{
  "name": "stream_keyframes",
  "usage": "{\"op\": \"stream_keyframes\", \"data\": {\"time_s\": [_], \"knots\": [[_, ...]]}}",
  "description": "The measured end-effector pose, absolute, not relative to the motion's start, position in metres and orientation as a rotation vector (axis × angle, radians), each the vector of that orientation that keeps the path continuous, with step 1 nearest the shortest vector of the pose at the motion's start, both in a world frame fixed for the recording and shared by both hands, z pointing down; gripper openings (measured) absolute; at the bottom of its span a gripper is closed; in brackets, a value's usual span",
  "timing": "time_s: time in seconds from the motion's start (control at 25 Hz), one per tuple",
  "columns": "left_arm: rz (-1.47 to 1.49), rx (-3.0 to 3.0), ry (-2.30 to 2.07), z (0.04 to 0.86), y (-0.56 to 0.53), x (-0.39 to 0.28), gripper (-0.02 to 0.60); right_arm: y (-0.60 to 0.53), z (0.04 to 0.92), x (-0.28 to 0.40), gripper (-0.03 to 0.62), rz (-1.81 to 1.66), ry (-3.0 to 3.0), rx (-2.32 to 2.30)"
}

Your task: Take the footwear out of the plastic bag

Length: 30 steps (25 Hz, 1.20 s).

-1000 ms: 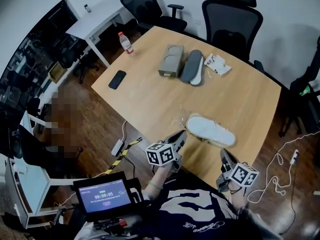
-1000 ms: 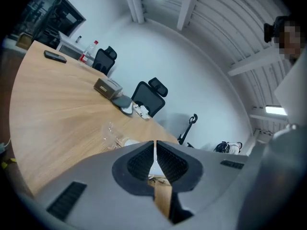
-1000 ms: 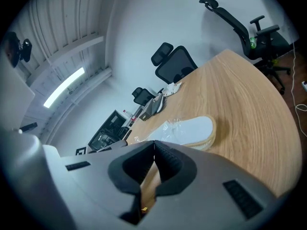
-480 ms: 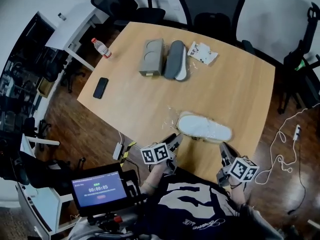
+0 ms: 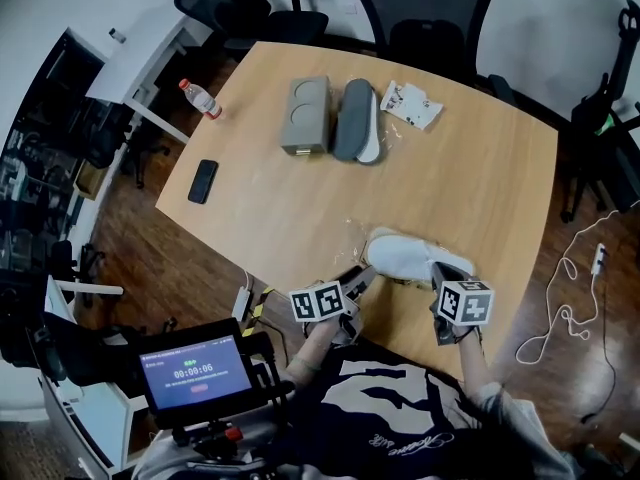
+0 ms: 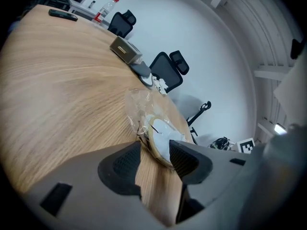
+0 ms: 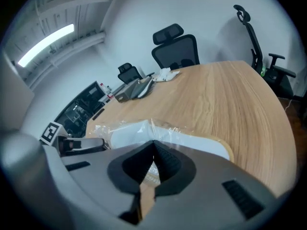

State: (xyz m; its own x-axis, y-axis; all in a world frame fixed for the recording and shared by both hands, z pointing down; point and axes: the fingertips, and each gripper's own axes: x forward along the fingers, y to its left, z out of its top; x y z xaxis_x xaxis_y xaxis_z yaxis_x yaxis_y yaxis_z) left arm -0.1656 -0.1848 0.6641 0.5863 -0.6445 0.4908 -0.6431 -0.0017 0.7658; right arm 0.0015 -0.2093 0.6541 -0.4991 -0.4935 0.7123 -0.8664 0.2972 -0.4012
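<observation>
left tongs (image 5: 358, 278): opening | right tongs (image 5: 450, 271): moved forward onto bagged shoe (image 5: 405, 256)

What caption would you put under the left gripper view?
Left claw opening, the tip of a bagged white shoe between its jaws, on a wooden table.

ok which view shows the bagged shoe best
Head view: the shoe shows nearly whole on the table. Left gripper view shows only one end; right gripper view shows its side, partly hidden.
</observation>
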Motion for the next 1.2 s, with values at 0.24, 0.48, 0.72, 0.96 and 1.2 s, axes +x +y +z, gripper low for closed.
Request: {"op": "stream_keyframes", "data": {"time_s": [0.24, 0.48, 0.72, 0.96, 1.2], "knots": [[0.004, 1.718, -1.040, 0.663, -0.191, -0.162, 0.178, -0.205, 0.671, 0.004, -0.005, 1.018, -2.073, 1.160], [-0.120, 1.616, -0.978, 0.662, -0.210, -0.159, 0.176, -0.204, 0.667, 0.002, -0.005, 1.017, -2.143, 1.153], [-0.049, 1.555, -0.964, 0.674, -0.212, -0.156, 0.092, -0.197, 0.662, 0.000, -0.005, 1.000, -2.198, 1.131], [-0.047, 1.509, -0.942, 0.681, -0.217, -0.157, 0.074, -0.178, 0.644, 0.055, 0.000, 1.186, -2.245, 1.291], [-0.043, 1.487, -0.932, 0.682, -0.215, -0.159, 0.067, -0.167, 0.653, 0.115, 0.143, 1.422, -2.253, 1.319]]}}
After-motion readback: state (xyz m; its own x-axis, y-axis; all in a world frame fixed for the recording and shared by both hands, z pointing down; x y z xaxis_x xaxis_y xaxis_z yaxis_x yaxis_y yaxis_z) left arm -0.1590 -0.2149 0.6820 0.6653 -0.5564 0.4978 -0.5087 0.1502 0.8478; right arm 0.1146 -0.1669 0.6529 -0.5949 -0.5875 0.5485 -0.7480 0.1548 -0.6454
